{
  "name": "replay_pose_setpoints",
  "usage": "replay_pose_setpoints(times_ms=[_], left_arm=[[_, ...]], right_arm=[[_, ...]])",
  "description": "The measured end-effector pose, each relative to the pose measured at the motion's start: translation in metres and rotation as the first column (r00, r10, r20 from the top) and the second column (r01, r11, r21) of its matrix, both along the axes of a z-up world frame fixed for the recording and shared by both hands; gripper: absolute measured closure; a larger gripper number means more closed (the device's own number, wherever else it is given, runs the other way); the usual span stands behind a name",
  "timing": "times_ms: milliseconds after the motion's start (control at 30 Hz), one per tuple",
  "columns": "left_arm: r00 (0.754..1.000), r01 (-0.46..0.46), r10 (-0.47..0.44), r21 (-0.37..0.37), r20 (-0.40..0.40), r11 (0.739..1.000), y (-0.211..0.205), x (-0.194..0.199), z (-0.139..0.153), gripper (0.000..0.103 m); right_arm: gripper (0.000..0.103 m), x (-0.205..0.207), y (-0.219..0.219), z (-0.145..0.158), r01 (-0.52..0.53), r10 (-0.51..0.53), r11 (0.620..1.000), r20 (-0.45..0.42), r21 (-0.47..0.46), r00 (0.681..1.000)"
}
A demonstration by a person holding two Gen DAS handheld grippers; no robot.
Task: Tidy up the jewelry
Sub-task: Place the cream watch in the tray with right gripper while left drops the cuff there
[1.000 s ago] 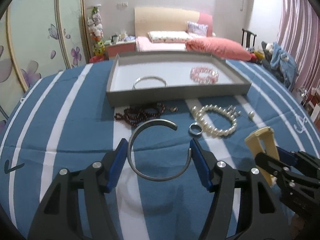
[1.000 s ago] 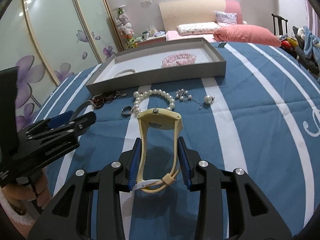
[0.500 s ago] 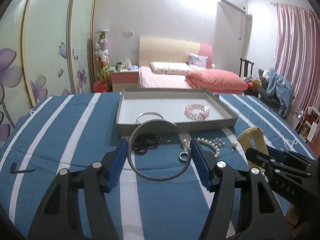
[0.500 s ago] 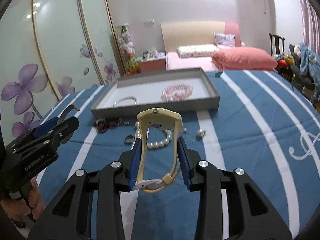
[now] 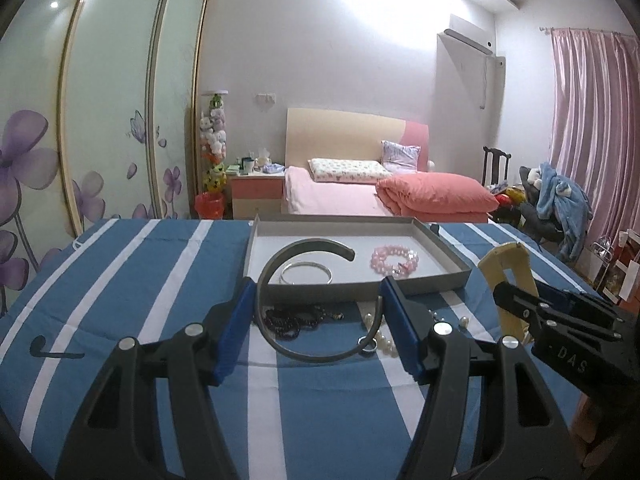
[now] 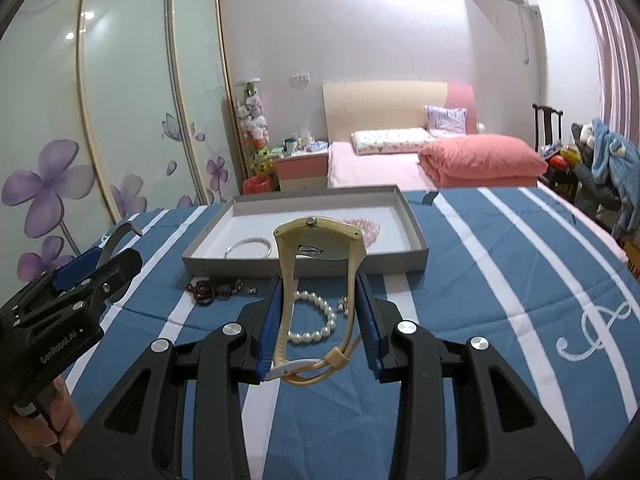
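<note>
Surface (image 5: 120,280) draped in a blue cloth with white stripes, set in a bedroom: bed (image 5: 340,200) with a pink quilt beyond the far edge, floral wardrobe (image 5: 80,140) to the left, pink curtain (image 5: 592,120) to the right. A grey tray (image 5: 452,252) lies near the far edge of the surface and holds a thin bangle (image 5: 306,273) and a pink bracelet (image 5: 394,258). On the cloth just before the tray's near wall lie dark beads (image 5: 292,318), a ring (image 5: 370,344) and pearls (image 6: 316,316).

The left tool (image 5: 318,326) is clenched on an open metal cuff (image 5: 280,276), its blue pads (image 5: 236,320) pressing the cuff's two sides; the cuff is held clear of the cloth, its gap toward the tray. The right tool (image 6: 318,326) grips a cream watch (image 6: 320,240) by the strap, watch case uppermost, above the pearls.

Compared with one second ago, when the cuff was low at the cloth, both tools have risen: the horizon has dropped in both views, the room's walls fill the upper half, and cuff and watch now overlap the tray. Items on the cloth and in the tray are unchanged.
</note>
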State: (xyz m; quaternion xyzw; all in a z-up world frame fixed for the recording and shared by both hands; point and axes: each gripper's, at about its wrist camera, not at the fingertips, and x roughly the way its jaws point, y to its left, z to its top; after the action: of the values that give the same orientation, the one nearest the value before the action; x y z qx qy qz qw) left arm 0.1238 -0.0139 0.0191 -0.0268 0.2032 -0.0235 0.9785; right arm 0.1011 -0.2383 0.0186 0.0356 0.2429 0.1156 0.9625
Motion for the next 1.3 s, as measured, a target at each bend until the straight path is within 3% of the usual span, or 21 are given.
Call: replay_pose_setpoints(times_ms=[567,1300], left_arm=[[0.997,-0.011,0.012,-0.012,0.073,1.0,0.001,-0.007,0.017,0.041],[0.997,-0.025,0.026,-0.01,0.073,1.0,0.006,0.043,0.016,0.041]], right_arm=[[0.066,0.002,0.004,0.022,0.005,-0.004,1.0,0.101,-0.006,0.995],[0.066,0.044,0.014,0.03,0.012,-0.011,1.0,0.12,-0.01,0.993]])
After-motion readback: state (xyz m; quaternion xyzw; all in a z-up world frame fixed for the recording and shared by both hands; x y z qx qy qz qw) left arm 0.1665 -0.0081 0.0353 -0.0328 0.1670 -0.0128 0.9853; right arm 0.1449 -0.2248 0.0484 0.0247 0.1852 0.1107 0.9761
